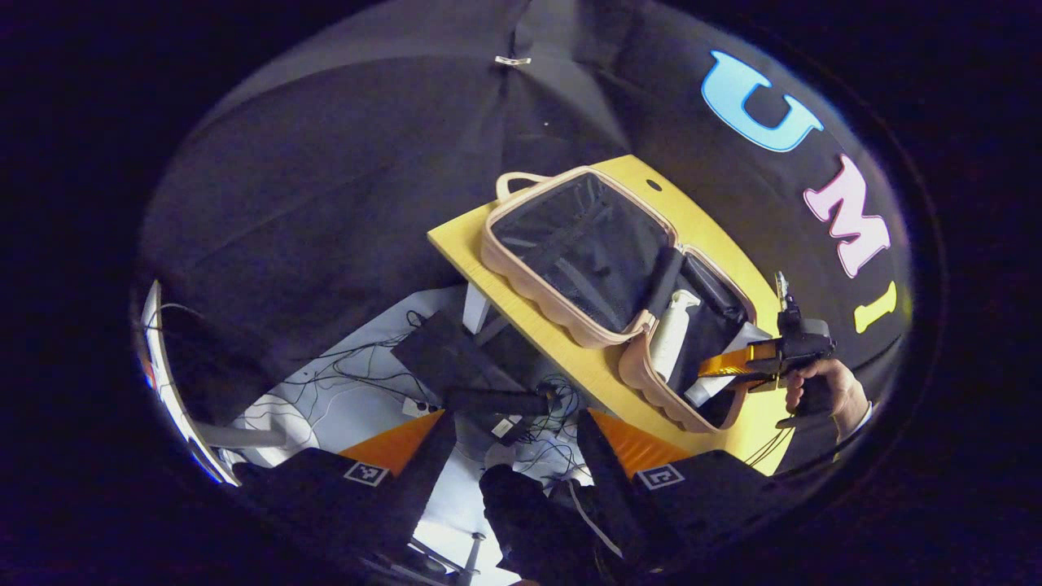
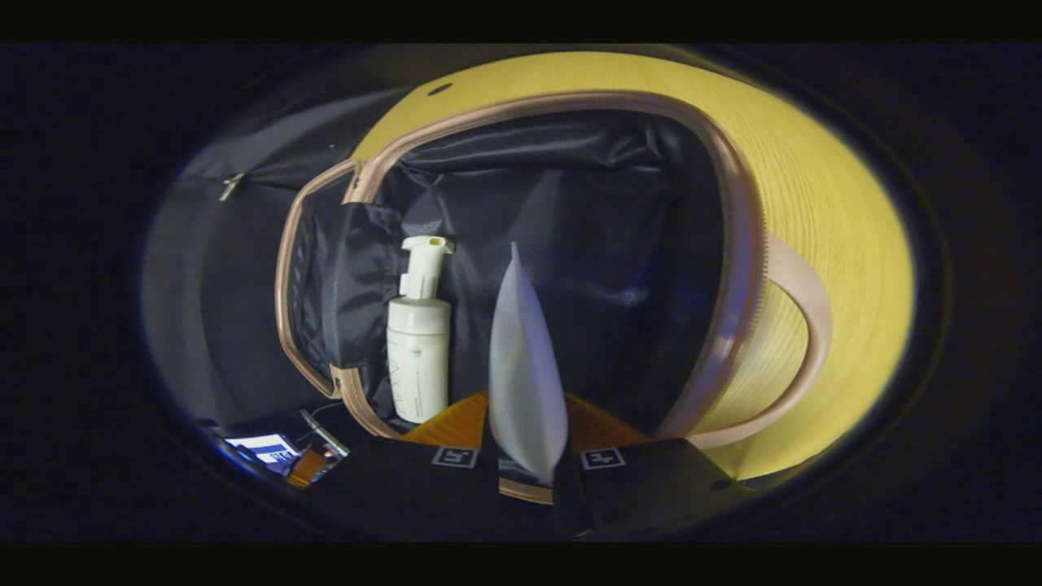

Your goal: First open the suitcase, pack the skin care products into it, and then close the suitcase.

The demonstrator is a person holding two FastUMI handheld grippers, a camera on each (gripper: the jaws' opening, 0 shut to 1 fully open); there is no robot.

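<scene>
Two grippers: one carries, one waits.
Suitcase: lies open on the yellow table, dark lining up, so items can be lowered straight in.
Pump bottle: already inside, ahead and left of the right gripper's tips.
Right gripper: fingers nearly closed, clamped on the base of a pale tube, which points forward into the case, likely for placing beside the bottle.
Left gripper: fingers spread wide, holding nothing, drawn back from the table.
</scene>
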